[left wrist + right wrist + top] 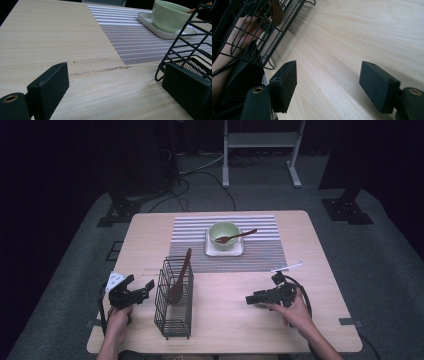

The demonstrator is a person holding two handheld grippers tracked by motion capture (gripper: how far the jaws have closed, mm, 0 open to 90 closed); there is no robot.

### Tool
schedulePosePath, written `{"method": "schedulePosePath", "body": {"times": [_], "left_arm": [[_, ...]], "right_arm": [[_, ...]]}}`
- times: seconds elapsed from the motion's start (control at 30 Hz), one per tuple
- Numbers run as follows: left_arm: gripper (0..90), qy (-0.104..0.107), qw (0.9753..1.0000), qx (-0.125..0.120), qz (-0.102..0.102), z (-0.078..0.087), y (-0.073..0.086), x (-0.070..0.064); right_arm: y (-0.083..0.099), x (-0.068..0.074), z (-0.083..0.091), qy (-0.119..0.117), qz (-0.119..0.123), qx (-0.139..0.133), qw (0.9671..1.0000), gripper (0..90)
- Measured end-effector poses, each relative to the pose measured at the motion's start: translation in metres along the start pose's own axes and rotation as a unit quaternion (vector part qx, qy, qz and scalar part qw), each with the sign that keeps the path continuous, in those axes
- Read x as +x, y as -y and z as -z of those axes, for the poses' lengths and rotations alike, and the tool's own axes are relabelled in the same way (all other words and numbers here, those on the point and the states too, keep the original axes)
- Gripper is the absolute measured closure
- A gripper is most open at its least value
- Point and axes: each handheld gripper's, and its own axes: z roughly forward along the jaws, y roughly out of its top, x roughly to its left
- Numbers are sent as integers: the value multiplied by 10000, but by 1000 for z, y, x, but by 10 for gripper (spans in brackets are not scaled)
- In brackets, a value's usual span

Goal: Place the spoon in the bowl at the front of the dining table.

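A black wire basket [174,299] stands on the near left part of the table, with a brown wooden spoon [181,276] leaning in it. A pale green bowl [224,234] sits on a white square tray [237,251] on the striped placemat [260,255], and a second wooden spoon [239,236] rests in the bowl. My left gripper [142,286] is just left of the basket, open and holding nothing; in the left gripper view the basket [190,47] is beside its right jaw. My right gripper [251,299] lies low on the table to the right of the basket, open and holding nothing.
A thin white strip [287,267] lies at the placemat's near right corner. Bare wood stretches between the basket and my right gripper. A scuff mark [100,70] shows on the wood ahead of my left gripper. A metal stand [260,150] stands beyond the table.
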Motion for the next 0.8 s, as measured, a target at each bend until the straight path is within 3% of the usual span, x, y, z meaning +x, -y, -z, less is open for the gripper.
{"method": "schedulePosePath", "body": {"times": [0.37, 0.8], "left_arm": [[64, -3, 10000, -2, -5, 0, 0, 0], [64, 9, 10000, 9, -29, 0, 0, 0]], "right_arm": [[13, 6, 6, 25, 57, -66, 10000, 288], [28, 12, 0, 51, 102, 13, 9999, 288]]}}
